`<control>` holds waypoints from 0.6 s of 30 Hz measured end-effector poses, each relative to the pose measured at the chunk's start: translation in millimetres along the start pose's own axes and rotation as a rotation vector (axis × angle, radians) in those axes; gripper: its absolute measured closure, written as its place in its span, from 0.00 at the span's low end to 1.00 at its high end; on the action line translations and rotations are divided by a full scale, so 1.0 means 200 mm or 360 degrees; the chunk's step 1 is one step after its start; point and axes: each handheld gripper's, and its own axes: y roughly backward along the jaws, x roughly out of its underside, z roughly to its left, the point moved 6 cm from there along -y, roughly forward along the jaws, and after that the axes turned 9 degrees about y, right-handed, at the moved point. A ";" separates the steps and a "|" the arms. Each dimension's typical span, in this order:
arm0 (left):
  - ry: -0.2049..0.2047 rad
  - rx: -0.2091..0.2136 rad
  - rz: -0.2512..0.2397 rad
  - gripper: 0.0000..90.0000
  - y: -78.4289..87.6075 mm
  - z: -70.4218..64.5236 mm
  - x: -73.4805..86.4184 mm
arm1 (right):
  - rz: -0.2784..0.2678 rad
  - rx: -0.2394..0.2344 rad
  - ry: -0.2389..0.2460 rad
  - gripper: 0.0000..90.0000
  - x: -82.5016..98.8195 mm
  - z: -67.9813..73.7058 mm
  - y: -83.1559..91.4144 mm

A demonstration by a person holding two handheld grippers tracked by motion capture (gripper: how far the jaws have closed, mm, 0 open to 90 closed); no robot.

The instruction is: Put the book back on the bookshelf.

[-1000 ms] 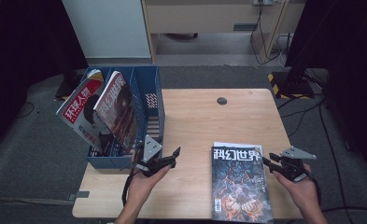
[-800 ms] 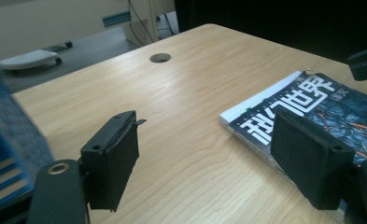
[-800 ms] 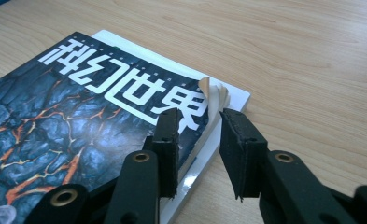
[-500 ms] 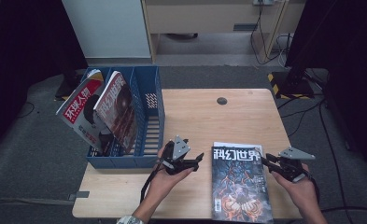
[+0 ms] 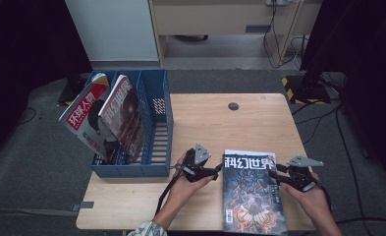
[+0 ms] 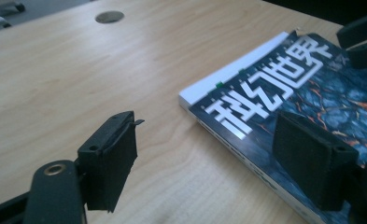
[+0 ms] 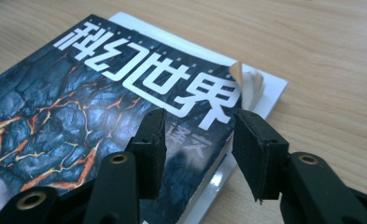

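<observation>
A magazine (image 5: pixel 252 196) with a dark lava-pattern cover and white Chinese title lies flat at the front right of the wooden table (image 5: pixel 205 123). My left gripper (image 5: pixel 218 169) is at its left edge. In the left gripper view it stands open (image 6: pixel 214 130), one jaw over bare wood, the other over the cover (image 6: pixel 288 84). My right gripper (image 5: pixel 273 174) is at the magazine's right edge. Its jaws (image 7: pixel 202 123) have just been opening and hang apart over the cover's edge (image 7: pixel 78 107), pressing nothing. The cover's top corner (image 7: pixel 249 81) curls up.
A blue file rack (image 5: pixel 157 147) stands at the table's left edge, close to my left hand. It holds two leaning magazines (image 5: pixel 85 118) (image 5: pixel 124 115) in its left slots. A round cable hole (image 5: pixel 233 106) is in the tabletop farther back.
My left hand has moved right from the front of the rack to the magazine's left edge. The right hand has stayed at the right edge.
</observation>
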 end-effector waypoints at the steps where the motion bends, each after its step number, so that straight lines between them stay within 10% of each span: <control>1: -0.0003 0.0006 0.0015 0.24 -0.01 -0.01 0.01 | 0.0012 -0.0005 -0.0002 0.57 0.00 0.00 -0.01; 18: 0.0027 0.0050 0.0100 0.22 -0.08 -0.09 0.13 | 0.0017 -0.0039 -0.0091 0.45 0.02 0.00 -0.06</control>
